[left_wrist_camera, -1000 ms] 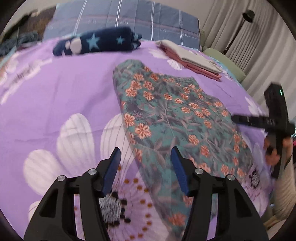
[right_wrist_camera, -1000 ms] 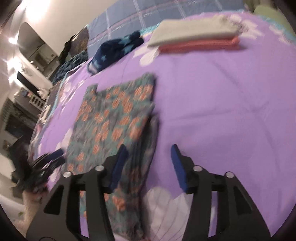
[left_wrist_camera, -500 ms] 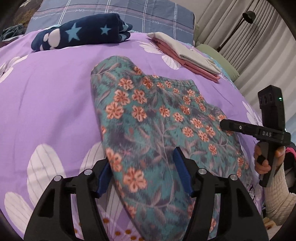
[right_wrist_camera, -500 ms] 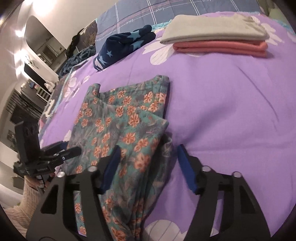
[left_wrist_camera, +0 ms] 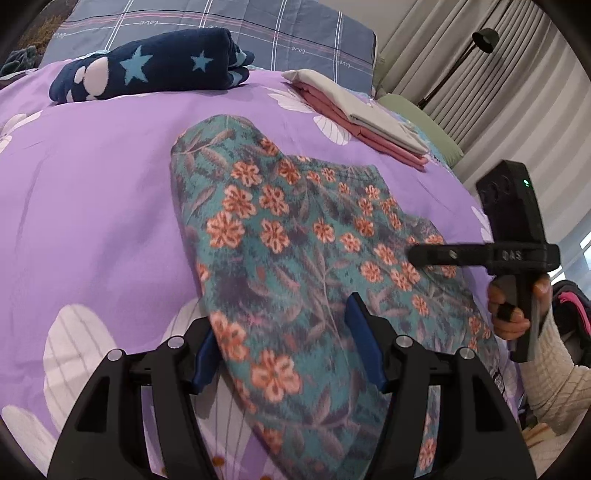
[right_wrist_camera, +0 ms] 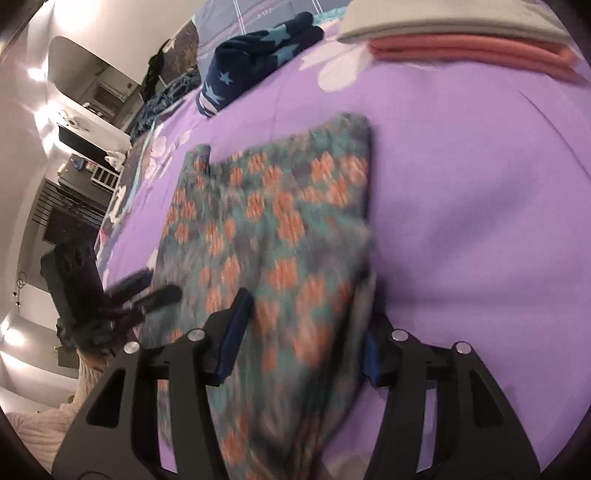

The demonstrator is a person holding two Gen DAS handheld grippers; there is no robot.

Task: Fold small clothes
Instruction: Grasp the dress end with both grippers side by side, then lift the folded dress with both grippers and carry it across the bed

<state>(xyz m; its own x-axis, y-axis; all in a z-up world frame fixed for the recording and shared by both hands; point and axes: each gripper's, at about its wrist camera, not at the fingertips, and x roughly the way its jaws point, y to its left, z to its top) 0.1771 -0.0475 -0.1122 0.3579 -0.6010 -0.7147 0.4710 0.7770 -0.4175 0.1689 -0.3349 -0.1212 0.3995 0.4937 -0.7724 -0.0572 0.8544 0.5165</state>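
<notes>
The floral garment [left_wrist_camera: 295, 236] lies flat on the purple bedspread [left_wrist_camera: 92, 206], a soft, fleecy-looking cloth in teal with orange blossoms and grey leaves, folded lengthwise into a long panel with a rounded far corner and a stitched hem across its far end; in the right wrist view [right_wrist_camera: 273, 236] it is smeared by motion, so the print reads only as orange blots. At the garment's near end the left tool [left_wrist_camera: 284, 343] straddles one long edge, its blue pads either side of the fabric; the pads stand apart from the cloth and do not squeeze it, so it is released. The right tool [right_wrist_camera: 299, 332] straddles the opposite long edge, also unclenched, with the fold bulging between its pads; its outer pad is mostly hidden behind the cloth. Seen from the left wrist, the right tool's black body juts over the garment's side, held by a hand [left_wrist_camera: 513, 310] in a ribbed cream sleeve [left_wrist_camera: 554, 376]. Beyond the garment's far end sit a rolled navy blanket with stars [left_wrist_camera: 147, 70] and a neat stack of folded grey and pink clothes [left_wrist_camera: 362, 118]. Past those lies a blue checked pillow [left_wrist_camera: 288, 33]. Pleated curtains [left_wrist_camera: 517, 74] and a black floor lamp [left_wrist_camera: 480, 40] stand beyond the stack, cut by the lens rim
</notes>
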